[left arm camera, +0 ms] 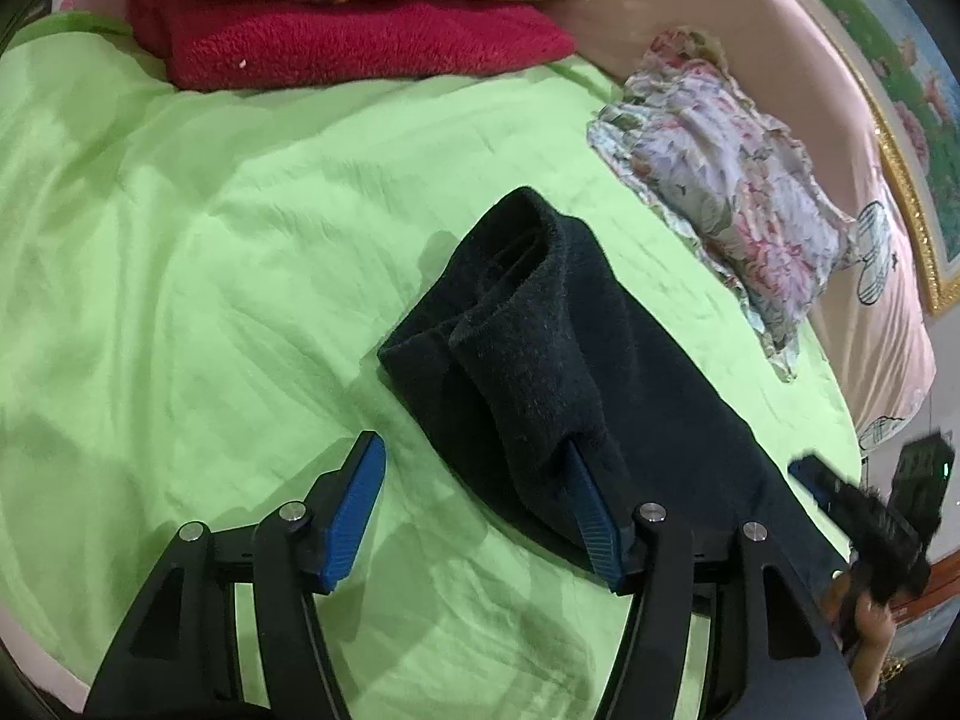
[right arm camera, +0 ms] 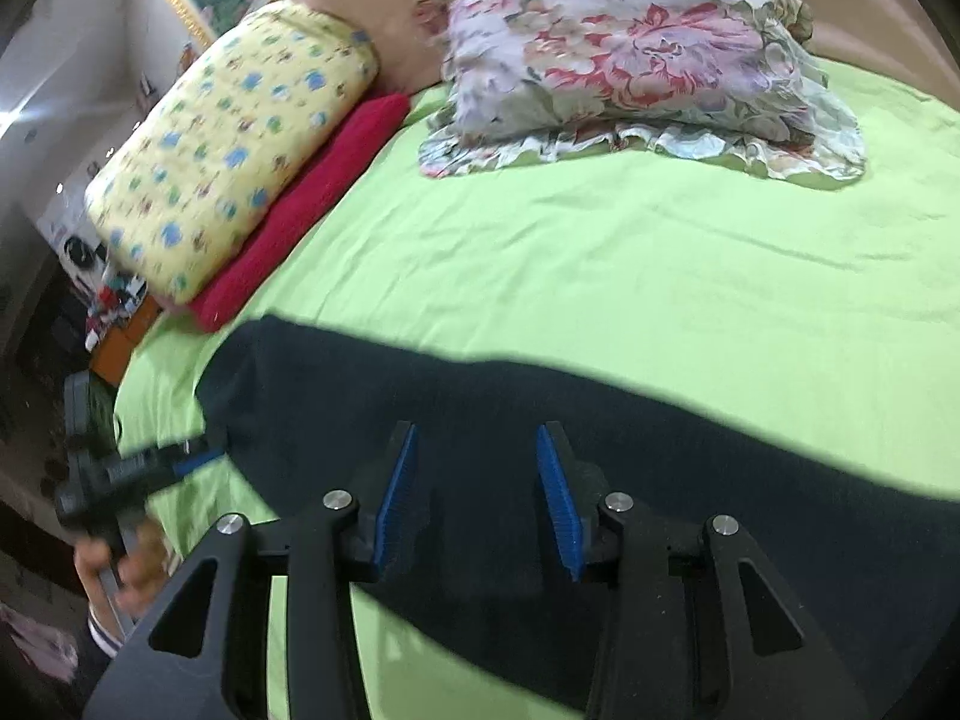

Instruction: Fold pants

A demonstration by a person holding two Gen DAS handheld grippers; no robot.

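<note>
Left hand-held gripper (left arm camera: 480, 498): jaws wide apart, clamped on nothing. Its right blue pad is tucked into the near edge of the black fleece pants (left arm camera: 540, 348); the left pad hangs free over the light green bed sheet (left arm camera: 180, 240). Probably set to slip under the cloth or to pin it for a fold.

Just ahead of that gripper, one end of the pants is turned back on itself in a thick roll, the fuzzy lining showing. The fold looks begun, not finished.

Right hand-held gripper (right arm camera: 477, 492): jaws apart, empty, poised directly over the dark cloth, which runs as a long band across the sheet beneath it. Likely lining up to take hold of the other end. How near the pads sit to the fabric, cannot tell.

Further out, well apart from the pants: a frilled floral-print pillow (right arm camera: 630, 48) ahead of the right gripper, and a yellow patterned pillow (right arm camera: 240, 144) resting on a folded red fleece blanket (right arm camera: 312, 198) to its left. Both sit back at the head of the bed, leaving room to work.
</note>
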